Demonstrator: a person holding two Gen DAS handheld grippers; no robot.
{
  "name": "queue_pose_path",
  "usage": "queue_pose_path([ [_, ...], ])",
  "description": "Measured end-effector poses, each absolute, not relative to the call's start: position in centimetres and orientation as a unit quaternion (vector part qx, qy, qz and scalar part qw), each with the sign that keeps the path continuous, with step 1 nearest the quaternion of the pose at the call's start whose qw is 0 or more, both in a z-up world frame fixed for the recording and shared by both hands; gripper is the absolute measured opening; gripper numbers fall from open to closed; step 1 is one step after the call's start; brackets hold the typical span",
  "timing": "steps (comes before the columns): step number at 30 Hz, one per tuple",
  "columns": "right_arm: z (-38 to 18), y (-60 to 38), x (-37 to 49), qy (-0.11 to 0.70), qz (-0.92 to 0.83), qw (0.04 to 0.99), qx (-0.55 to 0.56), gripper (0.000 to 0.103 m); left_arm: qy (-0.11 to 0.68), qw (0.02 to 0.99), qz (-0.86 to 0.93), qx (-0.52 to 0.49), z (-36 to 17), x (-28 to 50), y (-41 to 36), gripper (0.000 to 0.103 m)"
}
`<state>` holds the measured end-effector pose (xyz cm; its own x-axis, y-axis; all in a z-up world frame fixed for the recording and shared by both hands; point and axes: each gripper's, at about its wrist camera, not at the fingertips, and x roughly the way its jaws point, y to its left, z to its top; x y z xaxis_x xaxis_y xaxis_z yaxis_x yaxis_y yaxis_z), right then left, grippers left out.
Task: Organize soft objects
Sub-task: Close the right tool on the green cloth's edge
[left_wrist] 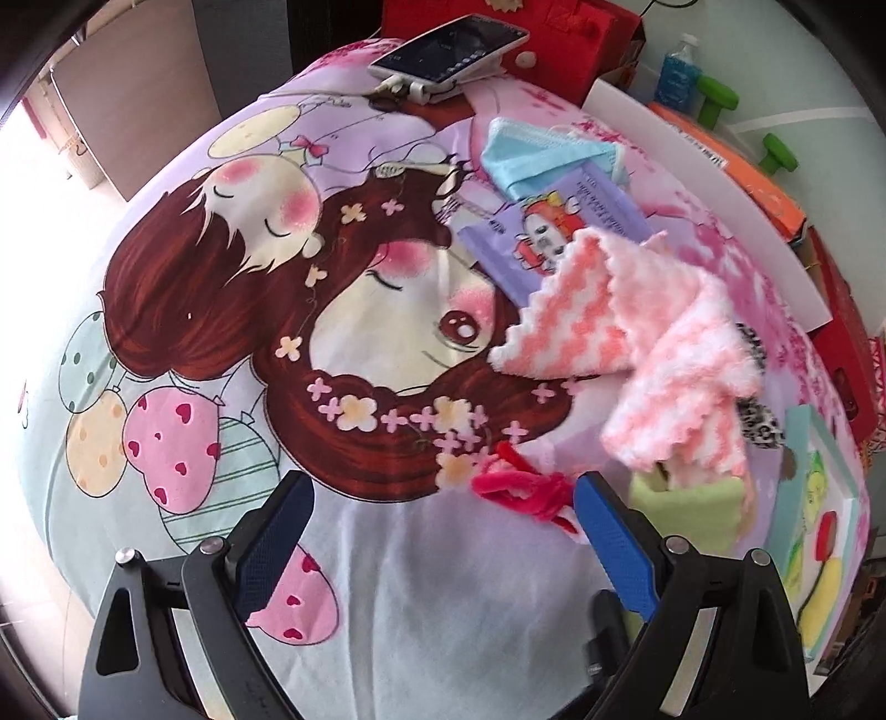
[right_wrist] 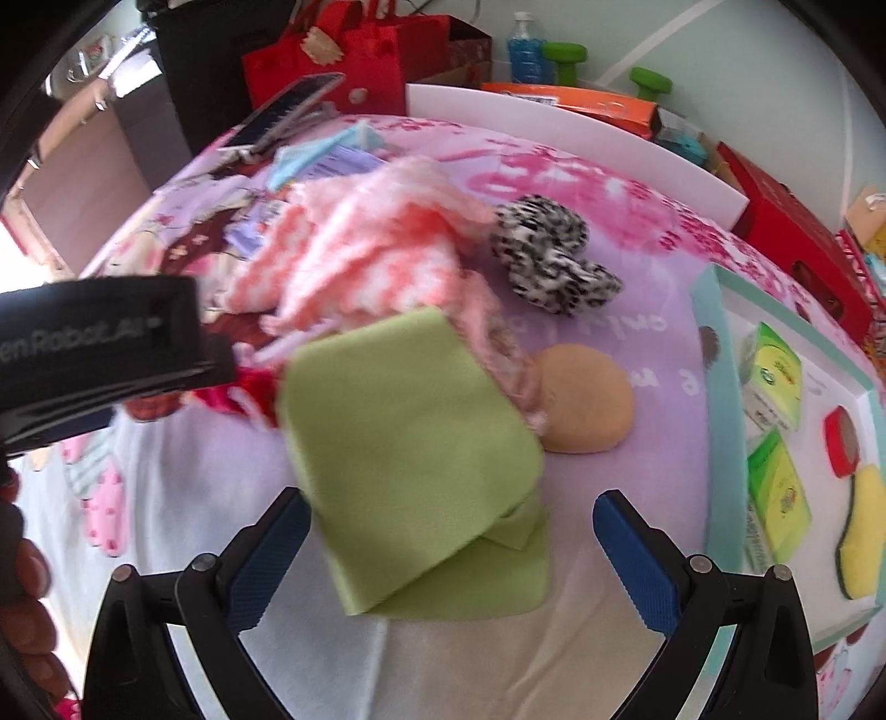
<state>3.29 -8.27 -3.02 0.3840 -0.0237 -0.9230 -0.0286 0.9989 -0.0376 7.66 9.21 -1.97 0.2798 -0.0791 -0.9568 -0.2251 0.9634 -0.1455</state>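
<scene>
Soft things lie on a cartoon-print bedsheet [left_wrist: 221, 310]. A pink-and-white fluffy cloth [left_wrist: 637, 332] [right_wrist: 354, 249] is heaped right of centre. A green folded cloth [right_wrist: 421, 471] [left_wrist: 686, 509] lies in front of it, between my right gripper's [right_wrist: 451, 531] open fingers. A red fuzzy strip [left_wrist: 526, 487] lies just ahead of my left gripper [left_wrist: 443, 515], which is open and empty. A black-and-white scrunchie [right_wrist: 554, 260], a beige round puff [right_wrist: 587, 404], a blue face mask [left_wrist: 542, 155] and a purple packet [left_wrist: 554, 232] lie around.
A teal-edged tray [right_wrist: 714, 387] at the right holds green packets, a red roll and a yellow sponge. A phone on a stand [left_wrist: 448, 50], red bags, an orange box and a white board line the far edge. The left gripper's body [right_wrist: 105, 349] shows at left.
</scene>
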Motion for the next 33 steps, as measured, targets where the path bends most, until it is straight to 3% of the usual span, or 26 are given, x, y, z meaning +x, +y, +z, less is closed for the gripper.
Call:
queue_pose_path([
  [9, -2.8, -10.3, 3.5, 0.547, -0.018, 0.837, 0.001, 0.103, 0.604, 0.787, 0.036, -0.117, -2.8, 8.3, 8.9, 0.095],
  [12, -2.7, -10.9, 3.6, 0.543, -0.020, 0.839, 0.010, 0.096, 0.609, 0.784, 0.021, -0.119, -2.8, 8.3, 7.9, 0.095],
  [18, -2.7, -11.1, 3.3, 0.546, -0.008, 0.837, 0.039, 0.074, 0.611, 0.784, 0.014, -0.108, -3.0, 8.5, 7.0, 0.095],
  [23, -2.6, -10.8, 3.3, 0.548, 0.013, 0.835, 0.052, 0.042, 0.617, 0.781, 0.013, -0.100, -3.6, 9.1, 6.6, 0.095],
  [29, -2.3, -10.5, 3.2, 0.547, 0.025, 0.835, 0.057, 0.016, 0.616, 0.783, 0.008, -0.087, -4.1, 9.7, 5.7, 0.090],
  [33, -1.9, -10.9, 3.1, 0.542, 0.027, 0.837, 0.062, 0.010, 0.614, 0.785, -0.001, -0.081, -4.3, 10.1, 4.7, 0.080],
])
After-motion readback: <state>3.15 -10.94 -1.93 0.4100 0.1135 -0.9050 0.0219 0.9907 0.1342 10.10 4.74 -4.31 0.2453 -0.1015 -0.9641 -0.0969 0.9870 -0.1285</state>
